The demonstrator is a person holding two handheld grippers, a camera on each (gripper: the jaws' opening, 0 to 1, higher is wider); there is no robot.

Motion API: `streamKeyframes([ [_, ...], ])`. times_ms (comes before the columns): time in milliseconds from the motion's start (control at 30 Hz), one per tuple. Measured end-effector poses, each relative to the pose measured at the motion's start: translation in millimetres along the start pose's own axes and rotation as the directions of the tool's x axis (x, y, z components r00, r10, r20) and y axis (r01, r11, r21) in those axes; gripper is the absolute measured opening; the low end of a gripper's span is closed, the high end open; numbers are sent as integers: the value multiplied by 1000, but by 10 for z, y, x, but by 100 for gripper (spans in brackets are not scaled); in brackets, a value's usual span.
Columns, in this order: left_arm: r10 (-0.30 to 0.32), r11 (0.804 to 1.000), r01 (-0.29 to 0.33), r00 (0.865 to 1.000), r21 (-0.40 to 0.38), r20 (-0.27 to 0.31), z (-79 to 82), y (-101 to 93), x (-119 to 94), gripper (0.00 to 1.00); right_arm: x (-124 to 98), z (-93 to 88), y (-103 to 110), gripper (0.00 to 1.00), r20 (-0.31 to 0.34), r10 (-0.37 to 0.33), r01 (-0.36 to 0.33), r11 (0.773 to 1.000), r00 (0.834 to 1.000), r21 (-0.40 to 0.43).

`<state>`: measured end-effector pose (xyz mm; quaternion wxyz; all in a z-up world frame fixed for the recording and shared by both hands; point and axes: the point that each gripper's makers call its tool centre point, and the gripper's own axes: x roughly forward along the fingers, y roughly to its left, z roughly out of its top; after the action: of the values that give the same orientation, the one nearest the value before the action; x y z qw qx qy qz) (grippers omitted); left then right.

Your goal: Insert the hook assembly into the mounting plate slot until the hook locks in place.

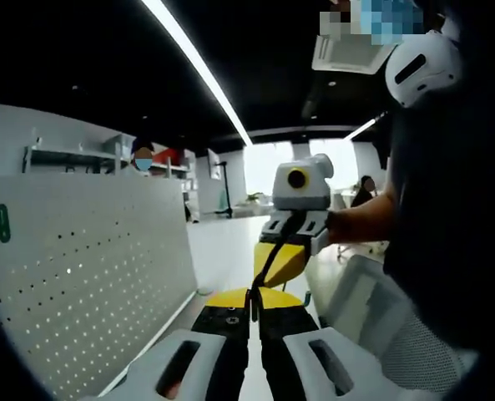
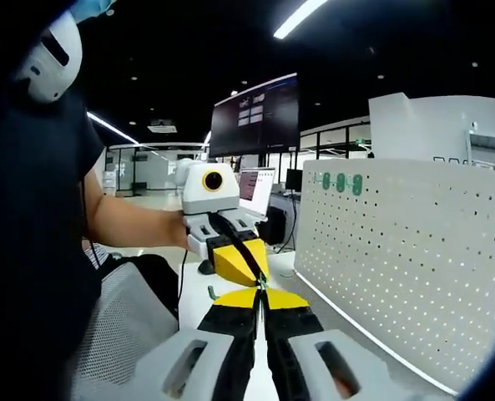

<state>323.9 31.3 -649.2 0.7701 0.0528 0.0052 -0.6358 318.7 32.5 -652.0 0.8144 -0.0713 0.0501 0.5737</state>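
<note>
The pegboard [image 1: 88, 284], white and perforated, is the biggest thing here. Its face is bare apart from small green tags [image 2: 339, 181] near its top edge. No mounting plate slot can be made out on it.

Both grippers hang in the air beside the pegboard, tip to tip and well apart from its face. The left gripper [image 1: 251, 299] has its jaws pressed together, and so does the right gripper [image 2: 262, 294]. A green sliver [image 2: 261, 284] sits where the yellow tips meet. It may be the hook, but it is too small to tell.

Judging by this, insertion has not begun. The next move calls for finding the slot and turning toward the pegboard.

On the side away from the pegboard are the person's torso [image 2: 30, 209], a mesh chair [image 2: 122, 326] and a monitor [image 2: 255, 113]. None of them blocks the way.
</note>
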Motion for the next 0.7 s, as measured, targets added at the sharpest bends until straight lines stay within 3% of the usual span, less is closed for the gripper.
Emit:
streamKeyframes([
  [433, 42, 999, -41, 999, -32, 15, 7, 102, -3, 2, -12, -62, -163, 0, -22, -72, 73, 996, 997, 44],
  [700, 51, 994, -50, 999, -95, 10, -3, 97, -12, 16, -39, -93, -309, 0, -30, -144, 146, 987, 989, 61],
])
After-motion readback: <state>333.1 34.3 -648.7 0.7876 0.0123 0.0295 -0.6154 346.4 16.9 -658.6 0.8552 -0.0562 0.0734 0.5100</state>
